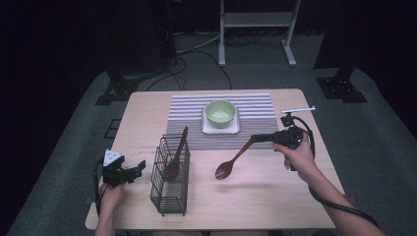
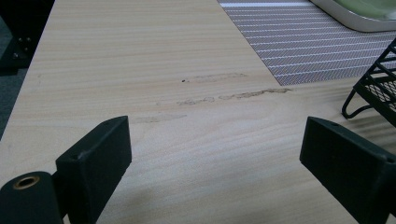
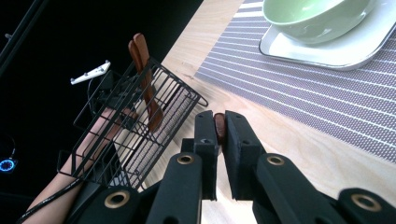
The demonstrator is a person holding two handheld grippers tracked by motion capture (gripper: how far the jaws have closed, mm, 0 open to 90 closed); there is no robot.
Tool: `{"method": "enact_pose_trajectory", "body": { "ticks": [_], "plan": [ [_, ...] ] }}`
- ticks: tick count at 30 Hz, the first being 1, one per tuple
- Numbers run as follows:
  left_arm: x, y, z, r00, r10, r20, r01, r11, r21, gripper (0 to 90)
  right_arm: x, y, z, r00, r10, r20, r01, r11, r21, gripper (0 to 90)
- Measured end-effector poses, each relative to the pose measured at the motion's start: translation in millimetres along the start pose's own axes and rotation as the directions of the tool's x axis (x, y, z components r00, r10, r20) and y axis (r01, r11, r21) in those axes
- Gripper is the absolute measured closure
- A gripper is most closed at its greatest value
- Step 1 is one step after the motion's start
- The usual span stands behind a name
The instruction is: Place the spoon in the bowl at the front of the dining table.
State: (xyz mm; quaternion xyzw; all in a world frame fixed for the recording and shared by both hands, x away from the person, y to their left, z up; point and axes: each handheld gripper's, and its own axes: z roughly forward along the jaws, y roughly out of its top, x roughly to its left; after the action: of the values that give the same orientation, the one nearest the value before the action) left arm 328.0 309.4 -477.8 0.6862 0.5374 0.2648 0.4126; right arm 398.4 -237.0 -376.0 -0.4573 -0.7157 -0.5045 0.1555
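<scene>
Jaws of my right gripper clenched on the handle end of a brown spoon, bowl end hanging low over the table, btwn wire basket & my right hand. Left gripper w/ jaws spread wide, nothing btwn, just left of basket. 2nd spoon stands in basket.

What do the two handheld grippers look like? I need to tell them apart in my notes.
Both are black with two blocky jaws and brass-ringed pivots. The left gripper carries a grey three-cornered plate; the right gripper has a white bar on a short post and a thick black cable. The forearms are unsleeved.
</scene>
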Motion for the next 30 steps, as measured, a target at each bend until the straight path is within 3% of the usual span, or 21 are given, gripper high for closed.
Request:
{"method": "enact_pose_trajectory", "body": {
  "ticks": [30],
  "plan": [
    [0.1, 0.0, -0.1, 1.0000, -0.003, 0.001, 0.003, 1.0000, 0.000, 8.3, -13.6, 18.4, 10.1, 0.9982, 0.036, 0.047, -0.034, 0.999, -0.039, 83.1]
  ]
}}
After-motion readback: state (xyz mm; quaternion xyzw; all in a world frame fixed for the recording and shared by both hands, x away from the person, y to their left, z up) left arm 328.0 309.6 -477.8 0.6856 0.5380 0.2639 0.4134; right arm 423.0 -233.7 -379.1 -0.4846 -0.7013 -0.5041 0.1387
